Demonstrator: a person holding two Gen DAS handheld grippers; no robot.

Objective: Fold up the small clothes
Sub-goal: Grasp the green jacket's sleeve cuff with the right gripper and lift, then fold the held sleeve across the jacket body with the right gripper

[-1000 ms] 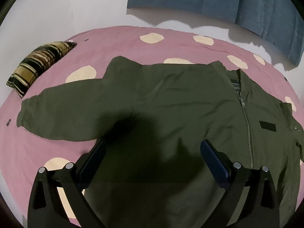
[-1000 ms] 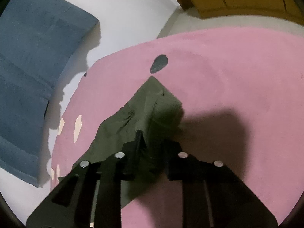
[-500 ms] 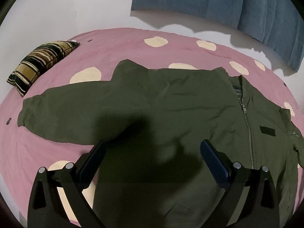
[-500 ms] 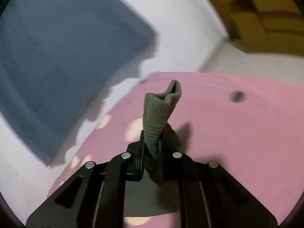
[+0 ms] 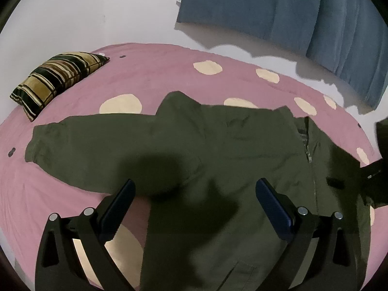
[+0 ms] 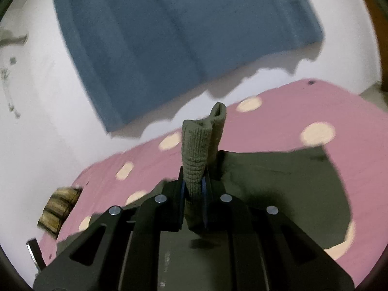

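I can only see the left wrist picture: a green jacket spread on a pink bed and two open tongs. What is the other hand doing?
Observer: The right tongs are shut on the jacket's ribbed cuff, which sticks up between them.
Operator: Is that sleeve lying flat?
Observer: No, the cuff is lifted above the jacket, clear of the bed.
Operator: Anything else over there?
Observer: A brown wooden edge, perhaps a door, stands at the far right past the blue curtain.
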